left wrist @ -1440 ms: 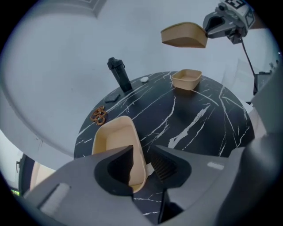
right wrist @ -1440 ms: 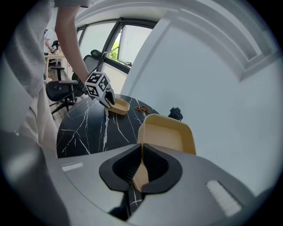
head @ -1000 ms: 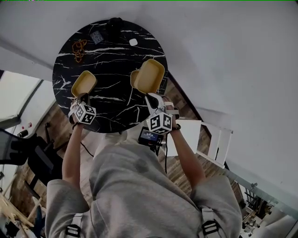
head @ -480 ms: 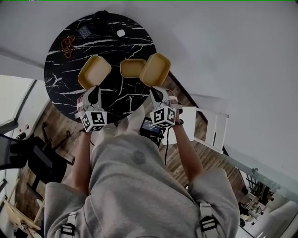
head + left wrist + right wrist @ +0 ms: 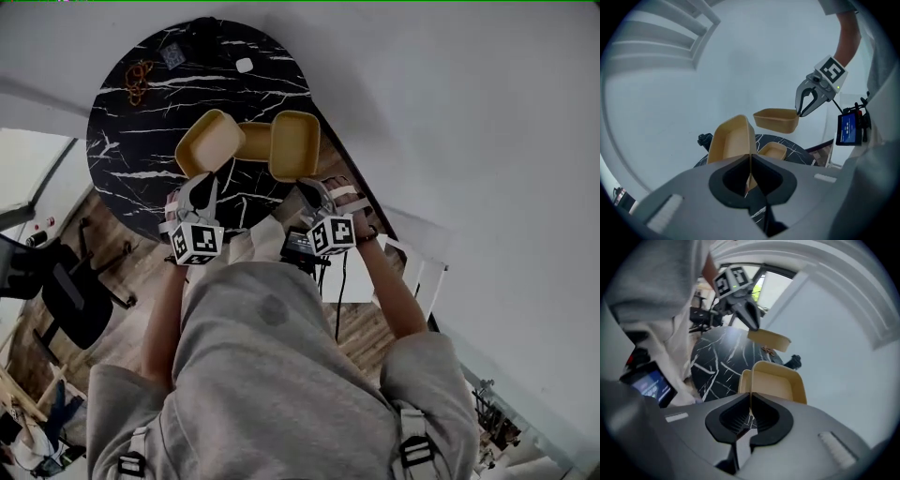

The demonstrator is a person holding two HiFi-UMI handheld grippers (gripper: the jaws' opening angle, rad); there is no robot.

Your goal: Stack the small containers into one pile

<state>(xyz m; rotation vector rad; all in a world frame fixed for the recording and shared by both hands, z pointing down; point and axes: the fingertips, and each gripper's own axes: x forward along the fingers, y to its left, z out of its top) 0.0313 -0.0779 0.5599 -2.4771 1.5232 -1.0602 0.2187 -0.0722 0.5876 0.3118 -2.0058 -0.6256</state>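
Observation:
Three tan shallow containers are over the black marble table (image 5: 131,150). My left gripper (image 5: 202,181) is shut on the near rim of the left container (image 5: 210,142), which tilts up. My right gripper (image 5: 306,184) is shut on the near rim of the right container (image 5: 294,145). The third container (image 5: 253,142) lies on the table between them, partly covered by both. In the left gripper view my left gripper (image 5: 750,161) pinches its container (image 5: 731,140), with the right gripper (image 5: 805,104) holding its container (image 5: 776,120) above the third container (image 5: 772,151). My right gripper (image 5: 750,401) grips its container (image 5: 776,380).
At the table's far side lie an orange cord (image 5: 138,80), a small white piece (image 5: 244,66), a dark patterned tile (image 5: 172,56) and a black object (image 5: 202,33). A lit screen (image 5: 302,246) hangs at the person's waist. White walls and white furniture (image 5: 412,272) stand to the right.
Both grippers have carried their containers inward, and these now overlap the middle container from either side. The left container was lifted off the table and tilted.

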